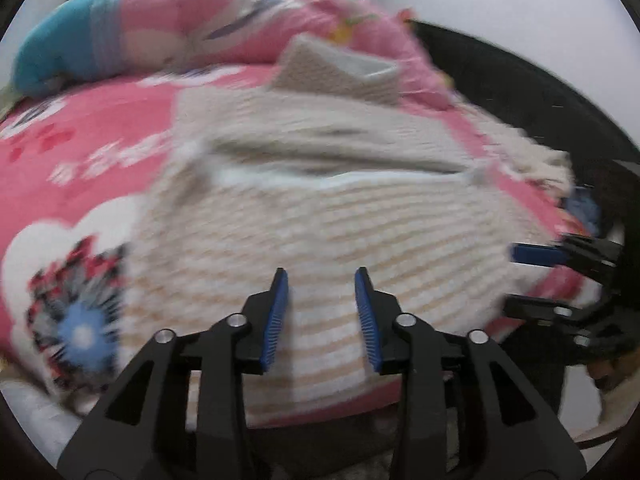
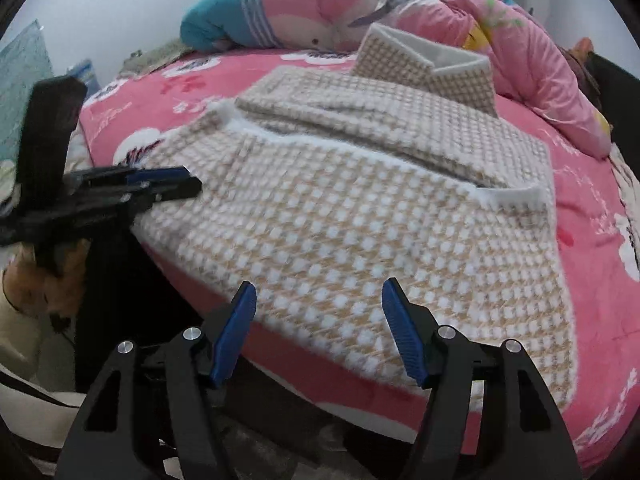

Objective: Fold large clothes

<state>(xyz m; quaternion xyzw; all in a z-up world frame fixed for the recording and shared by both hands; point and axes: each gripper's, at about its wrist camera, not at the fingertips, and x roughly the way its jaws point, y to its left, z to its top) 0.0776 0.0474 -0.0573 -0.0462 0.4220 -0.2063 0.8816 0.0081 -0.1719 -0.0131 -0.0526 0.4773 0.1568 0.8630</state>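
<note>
- A pink printed bedsheet (image 2: 592,216) covers the bed and fills both views.
- A crumpled pink quilt (image 2: 500,28) lies heaped along the far side, from twelve to two o'clock in the right wrist view.
- The beige-and-white checked garment (image 2: 340,220) lies partly folded at the centre of the sheet, its collar (image 2: 432,66) at one o'clock.
- The right gripper (image 2: 319,334) hovers over the garment's near hem at six o'clock, jaws wide, gripping nothing.
- The left gripper (image 1: 321,320) hangs over the same hem, jaws narrowly parted and empty; that view is blurred.
</note>
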